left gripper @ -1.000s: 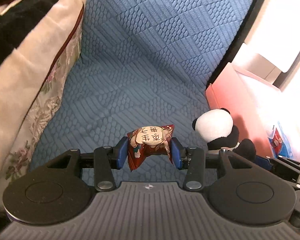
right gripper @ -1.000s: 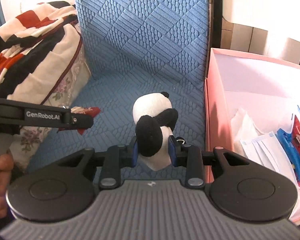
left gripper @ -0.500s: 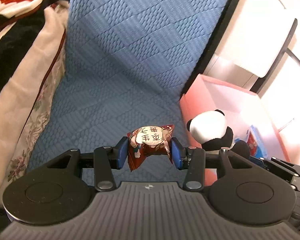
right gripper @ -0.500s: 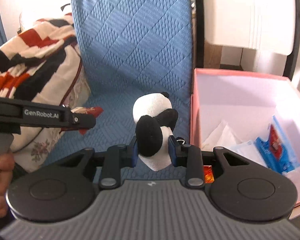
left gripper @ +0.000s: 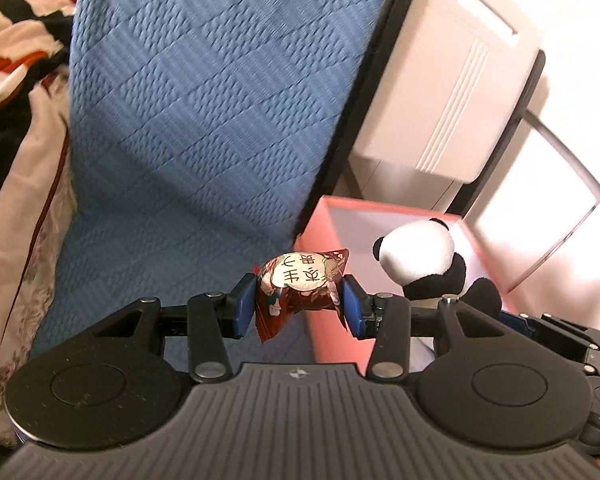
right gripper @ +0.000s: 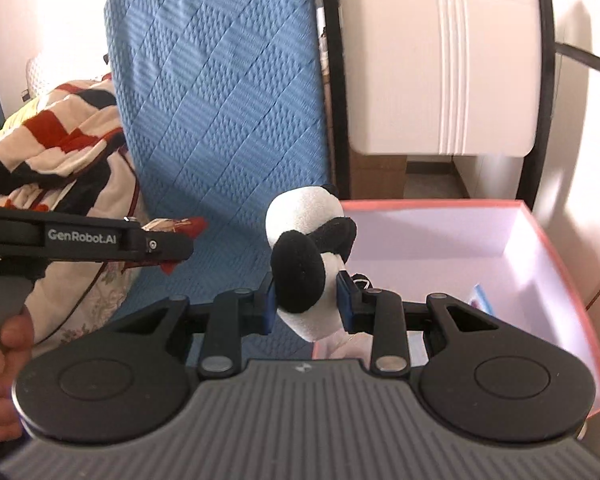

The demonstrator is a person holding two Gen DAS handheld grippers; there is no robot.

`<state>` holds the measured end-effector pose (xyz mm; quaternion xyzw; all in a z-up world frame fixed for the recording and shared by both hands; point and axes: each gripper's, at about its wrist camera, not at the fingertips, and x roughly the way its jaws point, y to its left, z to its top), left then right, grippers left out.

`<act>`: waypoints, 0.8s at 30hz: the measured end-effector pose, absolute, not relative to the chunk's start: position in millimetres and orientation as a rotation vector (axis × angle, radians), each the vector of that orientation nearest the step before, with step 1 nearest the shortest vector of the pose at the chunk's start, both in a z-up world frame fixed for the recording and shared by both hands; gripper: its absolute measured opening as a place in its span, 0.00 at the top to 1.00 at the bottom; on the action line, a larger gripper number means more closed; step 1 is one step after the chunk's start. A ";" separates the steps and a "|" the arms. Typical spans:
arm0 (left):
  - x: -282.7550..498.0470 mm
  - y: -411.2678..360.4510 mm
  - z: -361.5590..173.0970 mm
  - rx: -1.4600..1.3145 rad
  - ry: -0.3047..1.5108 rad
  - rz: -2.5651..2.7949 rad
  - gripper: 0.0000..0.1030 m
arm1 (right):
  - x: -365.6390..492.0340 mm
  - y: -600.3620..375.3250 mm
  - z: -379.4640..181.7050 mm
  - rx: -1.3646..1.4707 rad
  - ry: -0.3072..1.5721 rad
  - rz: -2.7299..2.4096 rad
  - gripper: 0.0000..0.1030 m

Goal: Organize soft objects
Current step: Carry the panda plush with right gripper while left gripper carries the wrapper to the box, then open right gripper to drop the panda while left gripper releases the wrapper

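1. Blue quilted cover (left gripper: 204, 128) is dropping away below; you are lifting both hands toward the pink box (right gripper: 540, 236).
2. Left gripper (left gripper: 300, 300) is pinching the red snack packet (left gripper: 300, 284), nearing the box wall.
3. Right gripper (right gripper: 306, 302) is squeezing the panda plush (right gripper: 304, 264), now at the box rim; release comes next.

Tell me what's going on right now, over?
Left hand-held gripper shut on snack packet. Right hand-held gripper shut on toy panda. Pink box ahead, nothing in the way.

Pink box (right gripper: 540, 240) floor mostly behind gripper body, blue packet (right gripper: 480, 298) half hidden, hand (right gripper: 0, 364) cut by left edge
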<state>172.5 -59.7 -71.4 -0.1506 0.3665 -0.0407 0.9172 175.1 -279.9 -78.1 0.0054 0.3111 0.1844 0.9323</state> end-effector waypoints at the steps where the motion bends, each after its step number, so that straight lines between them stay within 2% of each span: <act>1: 174.0 -63.0 -67.0 -0.313 0.745 -0.085 0.50 | 176.2 -284.5 -74.6 0.017 0.632 0.376 0.67; 12: 185.3 -119.1 -31.2 -0.315 0.696 -0.128 0.50 | 181.0 -339.5 -59.9 0.049 0.616 0.317 0.67; 24: 206.9 -180.6 -48.5 -0.285 0.743 -0.142 0.50 | 202.3 -396.6 -88.4 0.065 0.708 0.271 0.67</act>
